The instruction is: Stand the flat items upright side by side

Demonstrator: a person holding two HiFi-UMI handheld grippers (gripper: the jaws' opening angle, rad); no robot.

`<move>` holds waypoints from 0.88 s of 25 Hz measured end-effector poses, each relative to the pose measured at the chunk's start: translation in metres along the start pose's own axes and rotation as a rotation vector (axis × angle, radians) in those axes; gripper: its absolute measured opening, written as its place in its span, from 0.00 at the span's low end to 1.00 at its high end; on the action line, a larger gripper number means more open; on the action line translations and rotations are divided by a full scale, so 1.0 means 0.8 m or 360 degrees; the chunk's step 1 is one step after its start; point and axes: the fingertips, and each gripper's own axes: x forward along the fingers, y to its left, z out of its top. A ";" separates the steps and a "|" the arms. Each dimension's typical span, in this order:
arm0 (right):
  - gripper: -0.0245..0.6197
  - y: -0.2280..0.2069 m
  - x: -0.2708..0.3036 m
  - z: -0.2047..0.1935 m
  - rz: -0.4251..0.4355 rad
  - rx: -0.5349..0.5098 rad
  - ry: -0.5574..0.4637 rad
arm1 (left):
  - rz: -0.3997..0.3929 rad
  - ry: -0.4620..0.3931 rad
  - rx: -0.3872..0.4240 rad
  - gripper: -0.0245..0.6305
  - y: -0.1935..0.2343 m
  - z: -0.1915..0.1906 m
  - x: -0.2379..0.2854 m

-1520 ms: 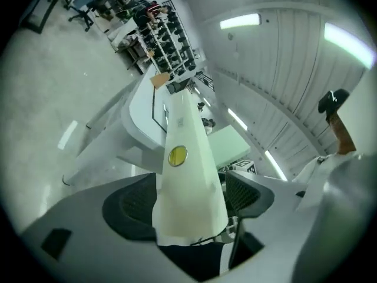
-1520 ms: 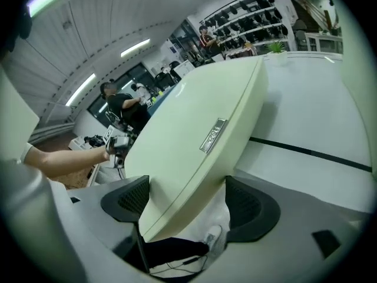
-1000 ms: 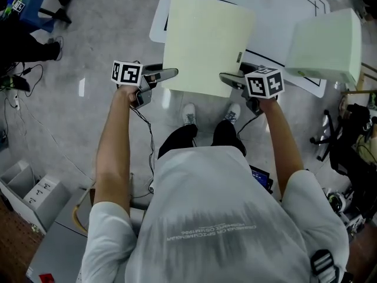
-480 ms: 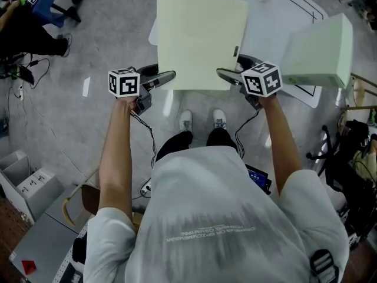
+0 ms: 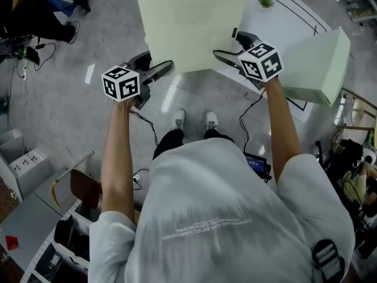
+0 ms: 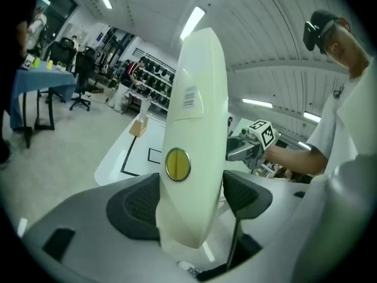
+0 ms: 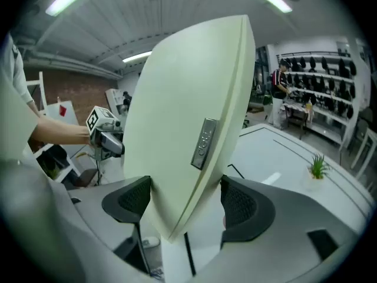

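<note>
A pale yellow-green flat folder case (image 5: 191,22) hangs in the air, held level between both grippers. My left gripper (image 5: 166,67) is shut on its left edge, where a round yellow snap (image 6: 177,164) and a barcode label (image 6: 188,97) show between the pads. My right gripper (image 5: 221,55) is shut on its right edge, next to a grey clasp (image 7: 203,143). A second pale green case (image 5: 318,61) lies on the white table (image 5: 283,22) at the right. In the gripper views, my left gripper (image 6: 188,202) and my right gripper (image 7: 182,202) each pinch the case's edge.
The white table carries black outline marks and a small potted plant (image 5: 265,0). Grey floor lies below the held case, with the person's feet (image 5: 194,121) on it. Cables and a person (image 5: 29,22) are at the upper left. A chair (image 5: 76,184) and grey boxes (image 5: 23,167) stand at the lower left.
Both grippers have carried the case upward and farther forward in the head view, toward the table. The grip on both edges is unchanged.
</note>
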 end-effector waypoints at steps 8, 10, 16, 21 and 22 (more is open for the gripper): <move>0.65 -0.048 0.038 0.012 0.0073 -0.0240 0.0041 | 0.0403 -0.0042 0.0270 0.57 0.004 -0.005 0.026; 0.63 -0.057 0.048 0.017 0.0073 -0.0232 0.0043 | 0.0463 -0.0019 0.0314 0.57 0.007 -0.009 0.030; 0.57 -0.086 0.073 0.028 0.0086 -0.0176 0.0035 | 0.0522 0.0100 0.0314 0.55 0.015 -0.033 0.054; 0.57 -0.103 0.077 0.031 0.0092 -0.0199 -0.0011 | 0.0542 0.0102 0.0268 0.54 0.018 -0.038 0.074; 0.57 -0.106 0.079 0.032 0.0090 -0.0206 -0.0018 | 0.0547 0.0092 0.0263 0.54 0.019 -0.038 0.076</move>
